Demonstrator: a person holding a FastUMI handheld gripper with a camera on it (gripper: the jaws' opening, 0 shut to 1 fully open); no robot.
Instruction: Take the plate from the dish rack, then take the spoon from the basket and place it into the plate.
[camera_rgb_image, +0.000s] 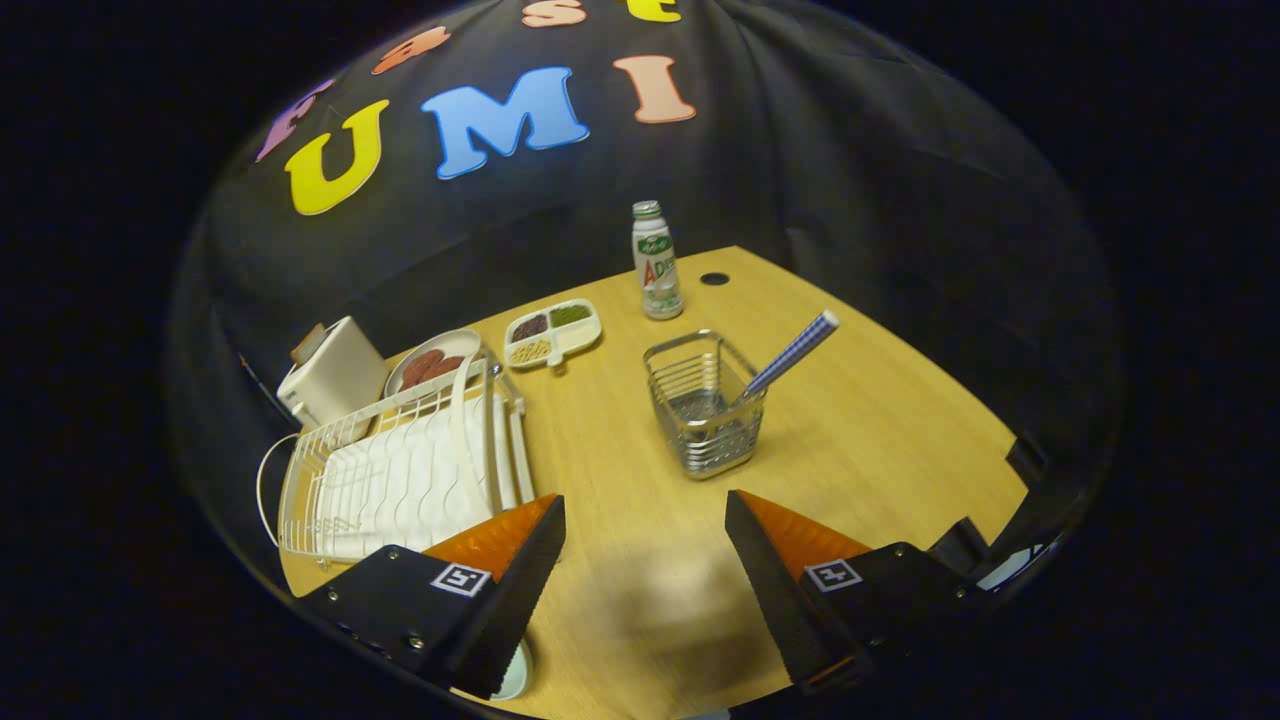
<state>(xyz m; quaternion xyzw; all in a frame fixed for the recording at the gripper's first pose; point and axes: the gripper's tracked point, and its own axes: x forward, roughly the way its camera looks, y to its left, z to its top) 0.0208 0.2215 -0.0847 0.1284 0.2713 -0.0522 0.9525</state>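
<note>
A white wire dish rack (400, 480) stands on the wooden table (880, 440), ahead of my left finger. A round plate (432, 364) with a reddish pattern leans at the rack's far end. Ahead of my right finger stands a metal wire basket (703, 408). A spoon (793, 353) with a blue checked handle leans out of it to the right. My gripper (645, 505) is open above the table, with nothing between its fingers. It sits short of both the rack and the basket.
A small white bottle (657, 260) with a green cap stands beyond the basket. A white compartment tray (553, 333) with food lies beyond the rack. A white boxy appliance (332, 383) sits left of the plate. A pale round rim (517, 674) peeks from under my left finger.
</note>
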